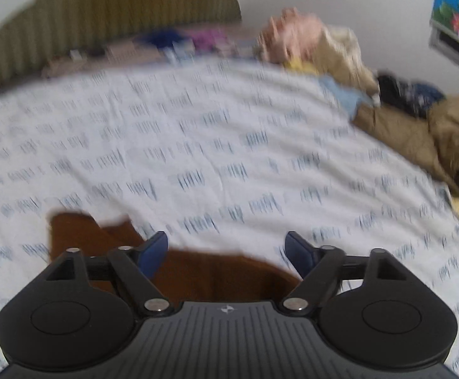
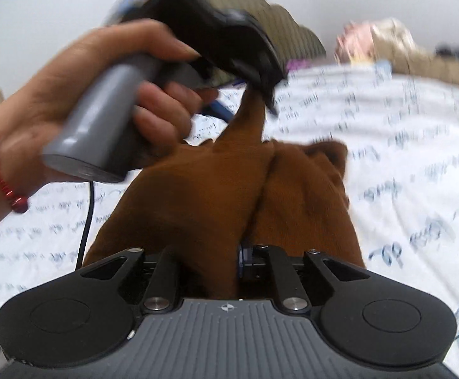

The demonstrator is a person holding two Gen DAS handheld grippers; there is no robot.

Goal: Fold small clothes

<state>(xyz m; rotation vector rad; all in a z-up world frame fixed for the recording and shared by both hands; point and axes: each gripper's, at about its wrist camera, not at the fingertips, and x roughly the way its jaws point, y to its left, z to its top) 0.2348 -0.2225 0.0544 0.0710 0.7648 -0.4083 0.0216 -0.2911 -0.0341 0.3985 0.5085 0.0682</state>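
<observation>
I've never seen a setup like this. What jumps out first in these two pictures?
The brown garment fills the middle of the right wrist view, bunched between the shut fingers of the right gripper. Upper left there, a hand with a red bracelet holds the left gripper; in its own view its blue pads stand apart over the garment's edge. Everything lies on a white patterned bedsheet, with a clothes pile at its far right.

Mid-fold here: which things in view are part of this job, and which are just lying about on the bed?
In the job:
- brown garment, pinched in the right gripper
- left gripper, jaws open
- printed sheet, the folding surface

Lying about:
- heap of clothes at the far edge
- tan garment
- dark clothes
- headboard
</observation>
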